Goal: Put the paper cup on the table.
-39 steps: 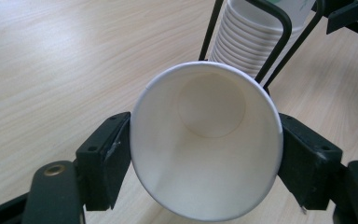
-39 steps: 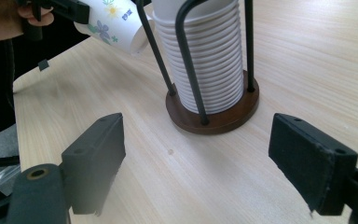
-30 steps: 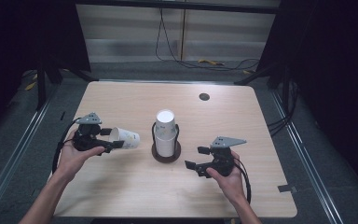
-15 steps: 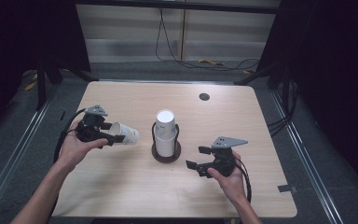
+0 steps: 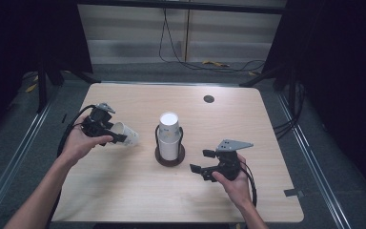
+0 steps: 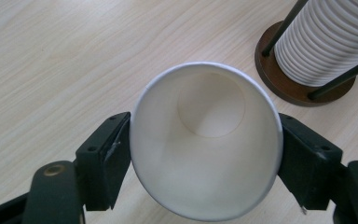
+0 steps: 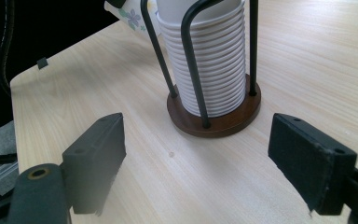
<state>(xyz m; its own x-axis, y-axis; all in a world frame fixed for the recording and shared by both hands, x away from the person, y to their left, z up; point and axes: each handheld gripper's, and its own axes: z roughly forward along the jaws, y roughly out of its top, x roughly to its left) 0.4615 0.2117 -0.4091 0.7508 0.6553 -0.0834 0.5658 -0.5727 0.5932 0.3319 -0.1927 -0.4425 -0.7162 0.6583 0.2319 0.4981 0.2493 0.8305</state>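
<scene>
A white paper cup lies sideways in my left gripper, left of the table's middle. In the left gripper view the cup faces me mouth first, pinched at both sides by the black pads. A stack of white paper cups stands in a wire holder on a round dark wooden base at the table's centre. My right gripper rests low on the table to the right of the holder, open, with nothing between its pads. The right gripper view looks at the stack and its base between the spread pads.
The light wooden table has a small dark round hole near its far right. Cables trail on the grey floor behind the table. Metal rails run along both sides of the floor.
My left hand has carried the cup a little farther from me and turned it, so the cup now slants toward the holder. The right gripper has stayed where it was.
</scene>
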